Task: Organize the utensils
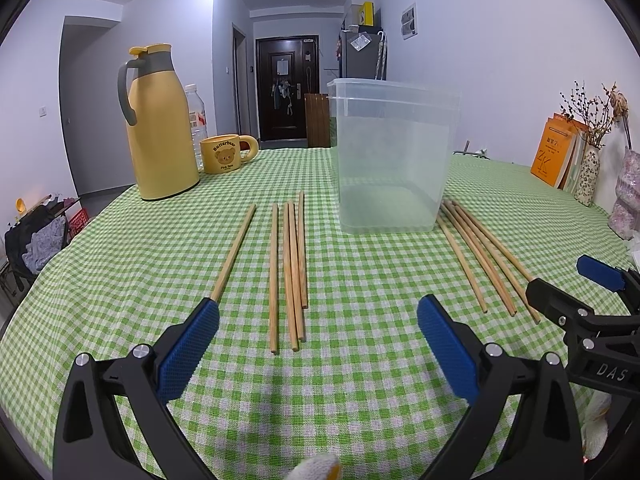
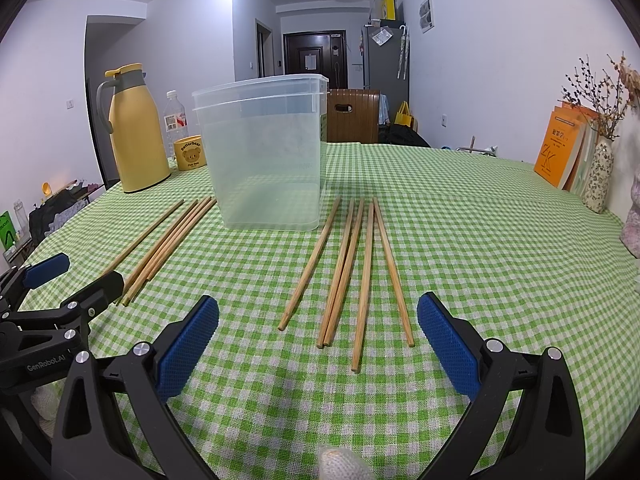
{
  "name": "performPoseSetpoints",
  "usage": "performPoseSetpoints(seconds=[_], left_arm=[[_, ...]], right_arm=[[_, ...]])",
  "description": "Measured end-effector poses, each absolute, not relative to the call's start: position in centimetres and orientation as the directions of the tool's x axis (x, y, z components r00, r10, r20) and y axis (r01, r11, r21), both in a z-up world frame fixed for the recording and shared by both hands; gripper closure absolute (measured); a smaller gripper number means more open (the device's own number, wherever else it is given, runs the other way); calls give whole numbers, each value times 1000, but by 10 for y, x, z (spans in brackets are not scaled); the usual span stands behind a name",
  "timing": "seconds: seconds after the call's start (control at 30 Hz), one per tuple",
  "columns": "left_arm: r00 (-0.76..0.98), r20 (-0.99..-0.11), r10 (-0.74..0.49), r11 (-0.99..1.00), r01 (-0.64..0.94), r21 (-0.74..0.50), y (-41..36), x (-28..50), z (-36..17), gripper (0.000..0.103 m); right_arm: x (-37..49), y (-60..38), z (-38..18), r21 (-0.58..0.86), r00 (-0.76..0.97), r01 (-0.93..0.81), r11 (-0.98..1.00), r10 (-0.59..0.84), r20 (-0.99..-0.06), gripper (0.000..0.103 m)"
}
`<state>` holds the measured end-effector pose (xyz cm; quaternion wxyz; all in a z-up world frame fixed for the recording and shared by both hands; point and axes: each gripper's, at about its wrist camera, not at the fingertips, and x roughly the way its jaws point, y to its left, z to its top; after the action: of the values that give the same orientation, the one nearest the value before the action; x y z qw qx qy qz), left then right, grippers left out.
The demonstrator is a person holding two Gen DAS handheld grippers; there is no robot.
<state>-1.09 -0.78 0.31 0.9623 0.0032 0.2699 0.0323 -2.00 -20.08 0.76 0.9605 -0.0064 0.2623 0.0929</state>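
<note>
Two loose groups of wooden chopsticks lie flat on your green checked tablecloth (image 1: 360, 380), one on each side of the clear plastic container (image 1: 390, 156) that stands upright and empty between them. Your left gripper (image 1: 318, 322) hangs just above the cloth with its blue pads spread wide and nothing between them; the left group of chopsticks (image 1: 290, 268) lies ahead of it, five sticks, one set a little apart and reaching toward the left pad. Your right gripper (image 2: 318, 322) is spread just as wide and holds nothing, with the right group of chopsticks (image 2: 352, 276), also five, fanned out between and ahead of its pads. Behind the left group stand a yellow thermos jug (image 1: 158, 128), a yellow bear mug (image 1: 224, 154) and a water bottle (image 1: 196, 120), well apart from the sticks
</note>
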Motion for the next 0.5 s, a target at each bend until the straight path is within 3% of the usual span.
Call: performPoseSetpoints(seconds=[0.5], left_arm=[[862, -503, 63, 998, -63, 18, -6, -14, 4, 7]], right_arm=[[-20, -201, 8, 36, 845, -181, 983, 174, -505, 7]])
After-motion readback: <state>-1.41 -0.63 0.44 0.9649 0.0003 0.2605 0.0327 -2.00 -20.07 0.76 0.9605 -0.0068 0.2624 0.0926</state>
